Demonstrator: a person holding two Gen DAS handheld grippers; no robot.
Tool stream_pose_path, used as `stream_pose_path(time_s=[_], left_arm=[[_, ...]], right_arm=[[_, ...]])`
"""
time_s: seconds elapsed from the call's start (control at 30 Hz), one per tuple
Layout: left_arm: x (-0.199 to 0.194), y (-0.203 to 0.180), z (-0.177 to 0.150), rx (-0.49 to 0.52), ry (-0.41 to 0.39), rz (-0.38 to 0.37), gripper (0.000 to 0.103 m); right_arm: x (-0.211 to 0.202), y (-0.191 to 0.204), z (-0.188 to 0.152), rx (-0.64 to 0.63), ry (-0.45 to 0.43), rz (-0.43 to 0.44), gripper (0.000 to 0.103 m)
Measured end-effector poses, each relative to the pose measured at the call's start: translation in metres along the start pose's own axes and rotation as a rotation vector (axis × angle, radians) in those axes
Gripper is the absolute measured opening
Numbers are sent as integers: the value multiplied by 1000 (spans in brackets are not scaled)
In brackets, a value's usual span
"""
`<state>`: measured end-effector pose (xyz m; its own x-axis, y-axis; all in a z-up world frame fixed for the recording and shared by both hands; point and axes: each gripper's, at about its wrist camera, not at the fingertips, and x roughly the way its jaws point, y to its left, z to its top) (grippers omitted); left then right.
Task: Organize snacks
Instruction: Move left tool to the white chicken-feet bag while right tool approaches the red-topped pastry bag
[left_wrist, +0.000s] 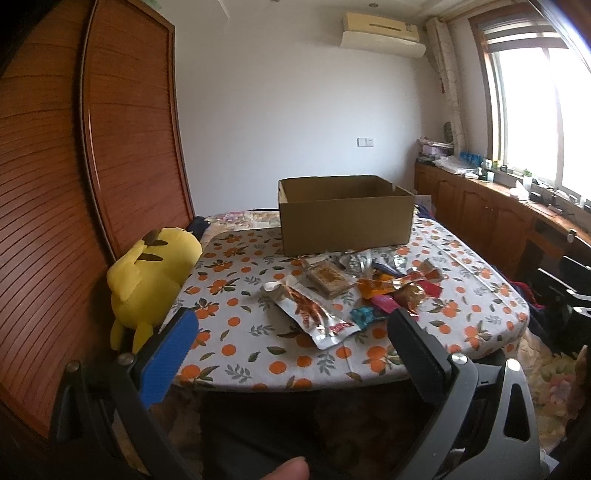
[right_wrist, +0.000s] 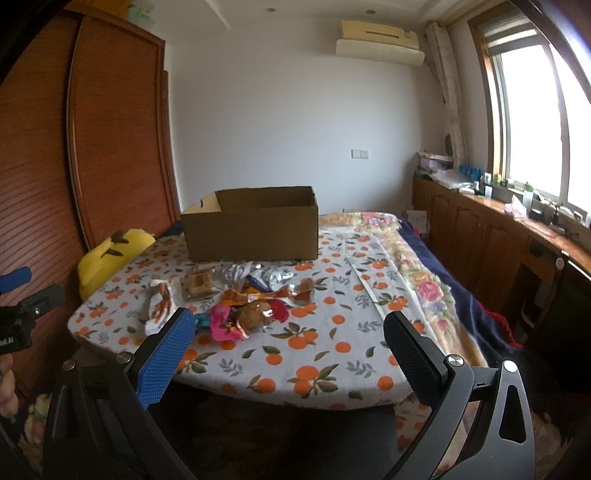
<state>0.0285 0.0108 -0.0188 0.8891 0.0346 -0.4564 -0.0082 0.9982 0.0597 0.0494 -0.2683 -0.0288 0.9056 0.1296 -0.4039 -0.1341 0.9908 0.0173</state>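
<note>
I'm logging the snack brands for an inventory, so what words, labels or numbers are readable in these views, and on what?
Nothing reads clearly.
Silver snack packet: a red logo at its near end, too blurred to read.
Blue-and-silver wrapper: printing too small to read.
Other snack wrappers: no text can be made out.
Left gripper's body in the right wrist view: white letters, cut off and blurred.
Cardboard box: no print shows.
</note>
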Motion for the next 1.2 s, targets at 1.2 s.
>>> stream_pose_path(time_s=[1.2], left_arm=[[216,20,-13,-157,342,-169,99]], right_arm=[[212,7,-31,104,397,331,94]])
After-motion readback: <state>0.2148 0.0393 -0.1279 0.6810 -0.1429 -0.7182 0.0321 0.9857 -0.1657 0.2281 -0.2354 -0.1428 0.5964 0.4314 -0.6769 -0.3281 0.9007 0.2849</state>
